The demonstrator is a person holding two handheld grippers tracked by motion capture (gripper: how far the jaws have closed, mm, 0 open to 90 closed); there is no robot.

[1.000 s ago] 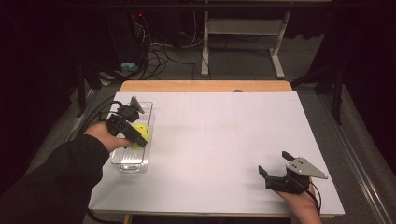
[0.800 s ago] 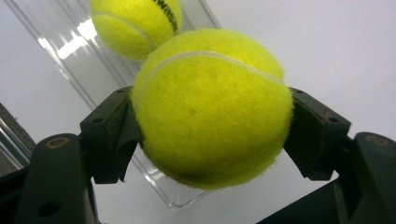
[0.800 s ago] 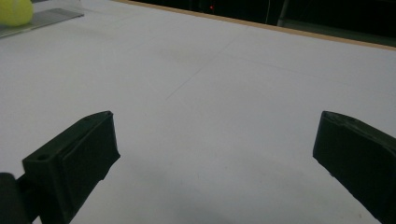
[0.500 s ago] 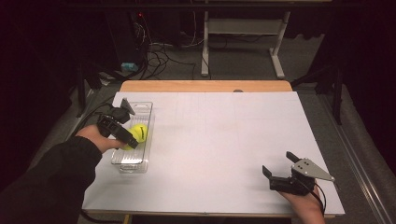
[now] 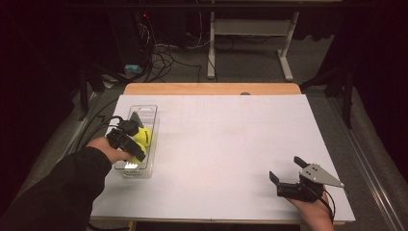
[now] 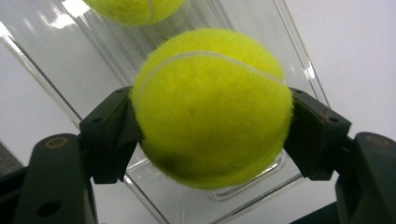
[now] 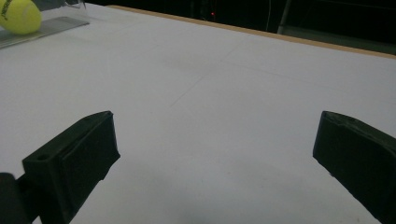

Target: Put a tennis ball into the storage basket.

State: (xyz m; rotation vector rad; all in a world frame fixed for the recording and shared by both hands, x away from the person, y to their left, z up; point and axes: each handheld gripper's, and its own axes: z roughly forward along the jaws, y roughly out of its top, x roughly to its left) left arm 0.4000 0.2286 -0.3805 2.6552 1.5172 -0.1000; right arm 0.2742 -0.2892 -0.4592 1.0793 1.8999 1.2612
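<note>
My left gripper is shut on a yellow tennis ball, one black jaw on each side of it. It holds the ball over a clear plastic tray, and a second tennis ball lies farther along in the tray. In the high view the left gripper is at the tray near the table's left edge, with yellow balls beside it. My right gripper rests near the front right corner, open and holding nothing. Its jaws stand wide apart over bare white tabletop.
The white table surface stretches between both grippers, with a wooden strip along its far edge. Beyond the table are cables and a white frame on a dark floor. The right gripper view catches a tennis ball far off.
The left gripper has shifted along the tray toward the near end, with the ball between its jaws. The right gripper drifted slightly toward the front edge and stays open.
</note>
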